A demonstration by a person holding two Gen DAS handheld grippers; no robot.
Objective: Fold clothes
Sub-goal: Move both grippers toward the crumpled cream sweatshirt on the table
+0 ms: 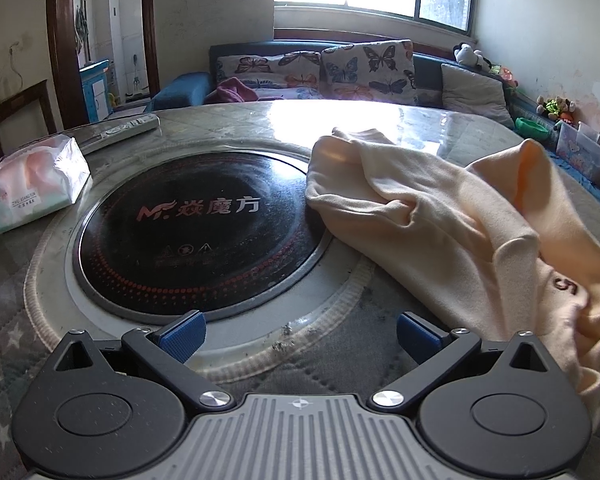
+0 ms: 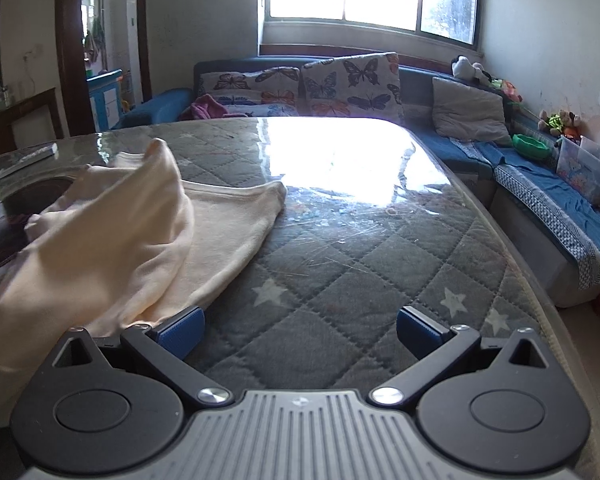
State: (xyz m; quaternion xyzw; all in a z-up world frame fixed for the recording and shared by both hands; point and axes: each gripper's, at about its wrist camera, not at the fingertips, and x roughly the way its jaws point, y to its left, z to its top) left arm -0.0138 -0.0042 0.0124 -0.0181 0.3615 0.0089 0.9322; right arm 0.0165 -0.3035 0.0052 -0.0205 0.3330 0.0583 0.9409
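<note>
A cream-coloured garment (image 1: 452,216) lies crumpled on the glass-topped table, to the right in the left wrist view and to the left in the right wrist view (image 2: 112,240). My left gripper (image 1: 300,336) is open and empty, low over the table beside the garment's left edge. My right gripper (image 2: 300,330) is open and empty; its left finger (image 2: 180,330) is right at the garment's near hem, touching or just beside it.
A black round cooktop (image 1: 196,232) is set in the table's middle. A tissue pack (image 1: 36,184) and a remote (image 1: 128,128) lie at the left. A quilted grey cover (image 2: 340,280) shows under the glass. A blue sofa (image 2: 540,184) runs behind and right.
</note>
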